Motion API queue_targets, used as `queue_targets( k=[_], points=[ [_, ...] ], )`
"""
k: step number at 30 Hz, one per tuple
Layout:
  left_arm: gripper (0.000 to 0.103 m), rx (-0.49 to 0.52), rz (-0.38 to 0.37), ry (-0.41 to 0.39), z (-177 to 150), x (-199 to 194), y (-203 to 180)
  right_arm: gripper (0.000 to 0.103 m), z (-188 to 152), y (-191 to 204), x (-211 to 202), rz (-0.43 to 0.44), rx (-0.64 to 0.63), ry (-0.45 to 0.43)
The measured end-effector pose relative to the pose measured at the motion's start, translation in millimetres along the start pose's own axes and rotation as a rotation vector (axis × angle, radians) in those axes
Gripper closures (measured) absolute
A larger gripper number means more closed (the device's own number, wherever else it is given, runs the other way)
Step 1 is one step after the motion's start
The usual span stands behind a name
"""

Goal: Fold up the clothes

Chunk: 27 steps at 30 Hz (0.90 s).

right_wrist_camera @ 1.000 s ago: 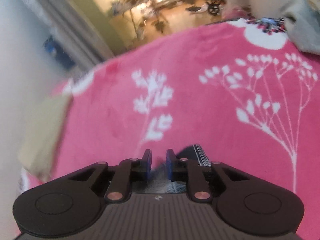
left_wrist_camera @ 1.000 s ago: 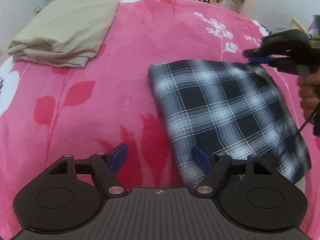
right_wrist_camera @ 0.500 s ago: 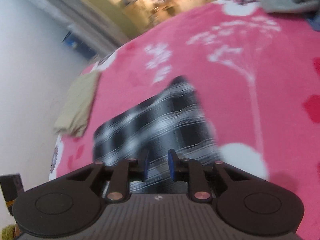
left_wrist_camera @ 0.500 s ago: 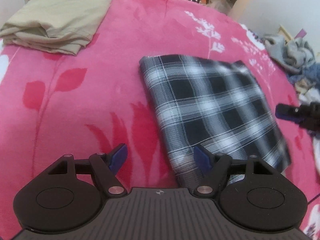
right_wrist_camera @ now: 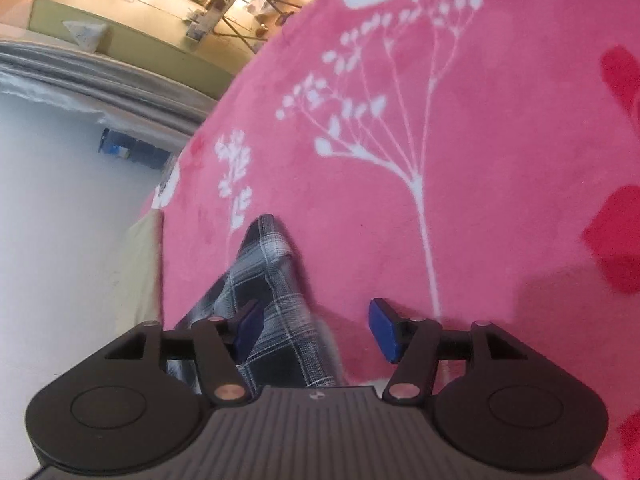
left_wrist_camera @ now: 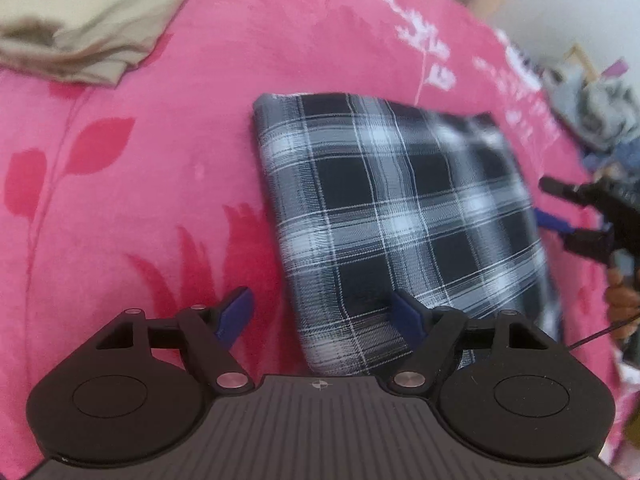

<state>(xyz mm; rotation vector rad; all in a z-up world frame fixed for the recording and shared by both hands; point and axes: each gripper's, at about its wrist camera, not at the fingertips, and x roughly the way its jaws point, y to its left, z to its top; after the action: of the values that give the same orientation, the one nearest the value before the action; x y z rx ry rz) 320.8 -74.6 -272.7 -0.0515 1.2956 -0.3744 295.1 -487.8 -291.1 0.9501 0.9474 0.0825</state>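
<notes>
- Left gripper (left_wrist_camera: 324, 312): jaws spread, opening, over plaid cloth's near corner, pads clear of it.
- Right gripper (right_wrist_camera: 316, 326): jaws opening, nothing pinched.
- Folded plaid cloth (left_wrist_camera: 400, 216) lies flat on pink blanket (left_wrist_camera: 160, 200).
- Folded beige garment (left_wrist_camera: 88, 20) well apart.

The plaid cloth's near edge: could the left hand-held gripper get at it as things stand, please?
Probably yes. The left hand-held gripper stands open right over the near edge of the plaid cloth, with nothing between them on the pink blanket.

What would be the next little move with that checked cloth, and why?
Probably the right gripper, its jaws opening, should close on the near edge of the plaid cloth, which lies flat and untouched between its pads, while the left gripper hangs open over the opposite edge.
</notes>
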Motion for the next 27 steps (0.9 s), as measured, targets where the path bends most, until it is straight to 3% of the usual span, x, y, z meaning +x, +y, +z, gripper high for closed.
queue_targets(
  k=[7,13,20,27],
  points=[
    [0.024,0.015,0.131,0.031,2,10,-22,0.039,2,-4,0,0.071,0.053,0.021],
    [0.022,0.038,0.169,0.023,0,10,-28,0.039,2,-4,9,0.045,0.038,0.029],
    [0.021,0.058,0.197,0.016,0,8,-34,0.040,-10,-21,3,0.117,0.129,0.057],
    [0.021,0.079,0.214,0.016,2,10,-39,0.040,-31,-19,-1,0.119,0.096,0.121]
  ],
)
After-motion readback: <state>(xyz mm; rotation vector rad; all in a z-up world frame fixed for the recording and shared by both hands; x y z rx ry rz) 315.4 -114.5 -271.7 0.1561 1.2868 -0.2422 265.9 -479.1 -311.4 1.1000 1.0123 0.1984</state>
